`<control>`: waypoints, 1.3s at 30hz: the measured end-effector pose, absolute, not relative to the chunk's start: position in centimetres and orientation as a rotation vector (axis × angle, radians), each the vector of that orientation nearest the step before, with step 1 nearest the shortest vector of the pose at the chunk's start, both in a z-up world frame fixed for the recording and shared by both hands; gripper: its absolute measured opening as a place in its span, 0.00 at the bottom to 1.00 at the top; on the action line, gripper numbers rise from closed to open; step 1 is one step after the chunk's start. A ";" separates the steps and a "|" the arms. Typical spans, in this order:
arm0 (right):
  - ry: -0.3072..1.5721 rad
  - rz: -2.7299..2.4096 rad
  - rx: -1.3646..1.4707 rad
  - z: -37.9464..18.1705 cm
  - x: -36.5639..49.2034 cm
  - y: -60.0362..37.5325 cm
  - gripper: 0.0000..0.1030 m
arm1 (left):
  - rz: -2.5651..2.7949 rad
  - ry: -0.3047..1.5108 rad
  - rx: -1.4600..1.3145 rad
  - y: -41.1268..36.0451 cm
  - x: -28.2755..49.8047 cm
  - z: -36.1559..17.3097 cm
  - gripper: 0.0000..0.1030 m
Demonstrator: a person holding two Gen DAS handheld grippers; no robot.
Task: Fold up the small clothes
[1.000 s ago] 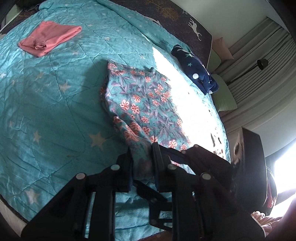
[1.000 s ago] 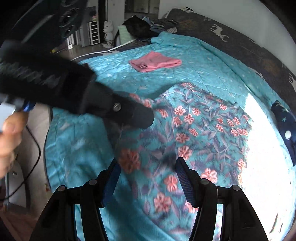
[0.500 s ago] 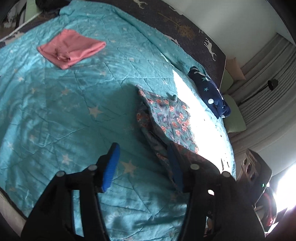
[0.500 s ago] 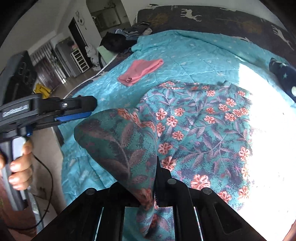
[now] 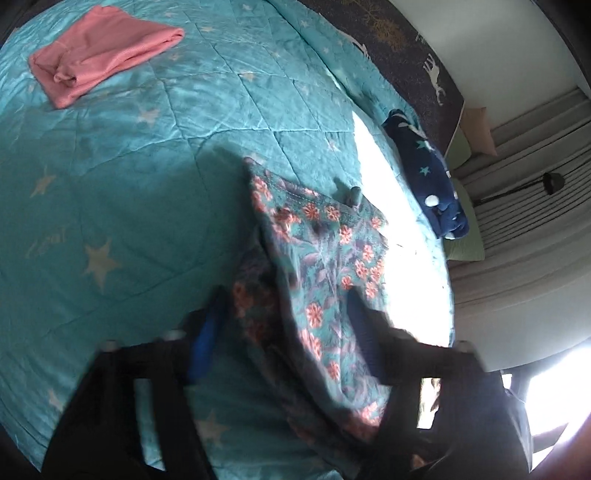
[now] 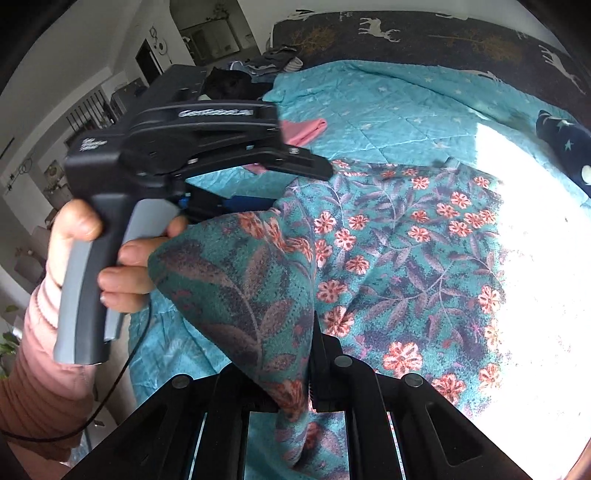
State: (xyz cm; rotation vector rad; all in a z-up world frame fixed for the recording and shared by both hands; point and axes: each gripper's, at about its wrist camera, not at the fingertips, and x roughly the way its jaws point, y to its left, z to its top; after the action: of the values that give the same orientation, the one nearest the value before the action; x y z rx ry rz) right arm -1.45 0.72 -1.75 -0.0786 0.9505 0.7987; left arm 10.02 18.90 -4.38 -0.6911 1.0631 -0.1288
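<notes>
The floral garment [image 6: 399, 258] is lying on the teal quilt [image 5: 129, 177] of a bed, its far half spread flat and running into a bright patch of sunlight at about three o'clock in the right wrist view. The right gripper [image 6: 309, 398] is clamping a gathered corner of the cloth at six o'clock, jaws together on the fabric, and the pinched edge is rising in a dark fold toward nine o'clock. In that same view the left gripper [image 6: 314, 166] is reaching in from ten o'clock, carried by a hand [image 6: 110, 254] in a pink ribbed sleeve [image 6: 40, 384]. From the left wrist view, the left gripper [image 5: 284, 328] is straddling the near edge of the garment [image 5: 325, 266]; its jaws have just been closing, with the cloth between them, but the pads are standing apart and not pressing on it. A folded pink garment [image 5: 99, 55] is sitting at eleven o'clock on the quilt, well apart from the floral one, and a navy star-patterned piece [image 5: 432, 181] is lying at two o'clock near the dark headboard [image 5: 399, 33].
</notes>
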 end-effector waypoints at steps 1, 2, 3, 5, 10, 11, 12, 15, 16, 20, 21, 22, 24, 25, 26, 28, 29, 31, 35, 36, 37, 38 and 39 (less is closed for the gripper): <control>0.950 0.799 -0.077 -1.7 -1.4 0.7 0.08 | -0.116 1.067 -0.669 18.7 10.3 -4.3 0.14; 0.948 0.800 -0.073 -1.6 -1.4 0.6 0.08 | -0.110 1.057 -0.663 18.4 10.5 -4.1 0.14; 0.943 0.800 -0.067 -1.5 -1.5 0.4 0.08 | -0.117 1.043 -0.668 18.4 10.5 -3.8 0.13; 0.926 0.801 -0.056 -1.0 -1.5 -0.1 0.08 | -0.137 1.004 -0.653 17.6 10.6 -2.3 0.11; 0.857 0.788 -0.028 0.2 -1.9 -2.2 0.08 | -0.206 0.941 -0.573 14.4 11.3 1.8 0.11; 0.847 0.780 -0.015 0.4 -1.9 -2.9 0.08 | -0.219 0.933 -0.550 13.5 11.5 2.5 0.11; 0.839 0.770 0.004 0.5 -2.0 -3.7 0.08 | -0.234 0.927 -0.533 12.6 11.7 3.0 0.10; 0.825 0.734 0.062 1.0 -1.8 -6.1 0.08 | -0.279 0.924 -0.499 9.9 12.3 4.1 0.10; 0.821 0.719 0.080 1.0 -1.8 -7.0 0.08 | -0.292 0.925 -0.491 9.0 12.6 4.2 0.11; 0.802 0.663 0.136 1.4 -2.4 -10.6 0.08 | -0.355 0.924 -0.451 5.2 13.6 5.4 0.11; 0.797 0.648 0.149 1.5 -2.3 -11.5 0.08 | -0.370 0.920 -0.440 4.1 13.8 5.6 0.11; 0.791 0.633 0.160 1.6 -2.3 -12.4 0.08 | -0.381 0.918 -0.432 3.3 14.0 5.8 0.11; 0.779 0.611 0.173 1.8 -2.4 -14.2 0.08 | -0.404 0.921 -0.418 1.2 14.4 5.9 0.11; 0.774 0.602 0.178 1.9 -2.5 -15.0 0.08 | -0.412 0.927 -0.414 0.3 14.7 5.9 0.11; 0.769 0.592 0.183 1.9 -2.6 -15.9 0.08 | -0.421 0.937 -0.411 -0.8 15.0 5.8 0.11; 0.762 0.576 0.201 1.8 -2.7 -17.4 0.08 | -0.436 0.956 -0.396 -2.8 15.6 5.5 0.11; 0.759 0.567 0.213 1.7 -2.8 -18.2 0.08 | -0.444 0.965 -0.383 -4.0 15.9 5.4 0.11; 0.755 0.546 0.236 1.5 -3.0 -19.9 0.08 | -0.457 0.977 -0.356 -6.0 16.2 5.2 0.10; 0.758 0.492 0.300 0.7 -3.4 -23.9 0.08 | -0.494 1.021 -0.306 -10.8 17.2 4.0 0.10; 0.763 0.478 0.318 0.4 -3.5 -24.9 0.08 | -0.503 1.036 -0.296 -11.8 17.5 3.6 0.11; 0.768 0.464 0.335 0.0 -3.6 -25.8 0.08 | -0.509 1.050 -0.289 -12.5 17.6 3.1 0.11; 0.775 0.449 0.348 -0.4 -3.5 -26.5 0.08 | -0.515 1.069 -0.280 -13.6 17.8 2.5 0.11; 0.786 0.435 0.360 -0.9 -3.5 -27.3 0.08 | -0.517 1.089 -0.267 -14.5 17.9 1.7 0.11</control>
State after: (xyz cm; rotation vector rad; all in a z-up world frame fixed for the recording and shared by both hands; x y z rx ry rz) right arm -3.46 -27.28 -0.88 0.3600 0.7858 0.4353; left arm 17.93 -14.52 1.72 -0.2666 1.0885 -0.5169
